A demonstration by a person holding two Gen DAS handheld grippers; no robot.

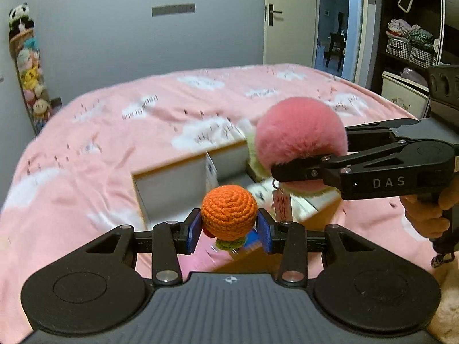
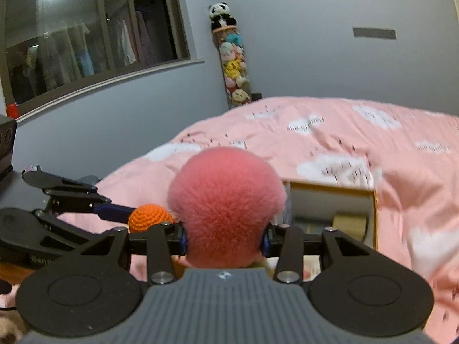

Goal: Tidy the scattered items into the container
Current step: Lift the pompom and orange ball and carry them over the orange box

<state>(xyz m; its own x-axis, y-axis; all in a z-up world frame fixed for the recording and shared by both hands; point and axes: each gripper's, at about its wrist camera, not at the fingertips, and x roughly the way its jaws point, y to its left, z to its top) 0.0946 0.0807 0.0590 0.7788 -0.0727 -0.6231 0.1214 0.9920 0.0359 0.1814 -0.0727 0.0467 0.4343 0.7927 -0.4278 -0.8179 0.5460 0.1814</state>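
My left gripper (image 1: 228, 230) is shut on an orange crocheted ball (image 1: 228, 208) with a green knit bit under it, held above the near edge of an open cardboard box (image 1: 169, 183) on the pink bed. My right gripper (image 2: 225, 242) is shut on a fluffy pink pompom (image 2: 226, 206), which has a keyring and a pink tag (image 1: 282, 205) hanging below. In the left wrist view the pompom (image 1: 299, 134) hangs over the box's right side, just right of the orange ball. In the right wrist view the orange ball (image 2: 150, 218) sits left of the pompom, the box (image 2: 330, 203) to the right.
The box lies on a pink cloud-print duvet (image 1: 114, 132) that covers the whole bed. A tall tube of plush toys (image 2: 233, 66) stands at the grey wall behind. A doorway (image 1: 335, 23) and shelves with baskets (image 1: 407, 46) are at the far right.
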